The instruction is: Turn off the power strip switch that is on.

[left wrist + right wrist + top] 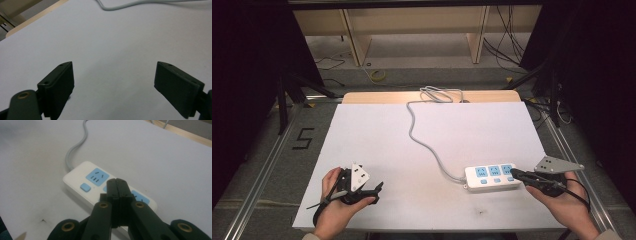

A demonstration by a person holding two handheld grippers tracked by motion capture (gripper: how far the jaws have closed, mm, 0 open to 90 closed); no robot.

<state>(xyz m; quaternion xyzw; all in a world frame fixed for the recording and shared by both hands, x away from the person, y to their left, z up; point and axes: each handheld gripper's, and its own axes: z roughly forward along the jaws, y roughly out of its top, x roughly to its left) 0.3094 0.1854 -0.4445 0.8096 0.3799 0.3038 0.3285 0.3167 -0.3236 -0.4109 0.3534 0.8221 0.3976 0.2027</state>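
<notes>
A white power strip [492, 176] with three blue sockets and blue switches lies on the white table [377, 145] at the front right; its grey cable [424, 140] runs to the far edge. My right gripper [514, 173] is shut, jaws pressed together with nothing between them, its tip over the strip's right end. In the right gripper view the shut gripper [117, 182] hovers above the power strip [85, 176] near its middle socket. My left gripper [379, 187] rests at the front left, open and empty; its pads [58, 85] stand wide apart over bare table.
The grey cable [125, 5] crosses the top of the left gripper view. A coil of the cable [439, 94] lies at the table's far edge on a wooden board [377, 96]. Beyond are shelves and floor wires.
</notes>
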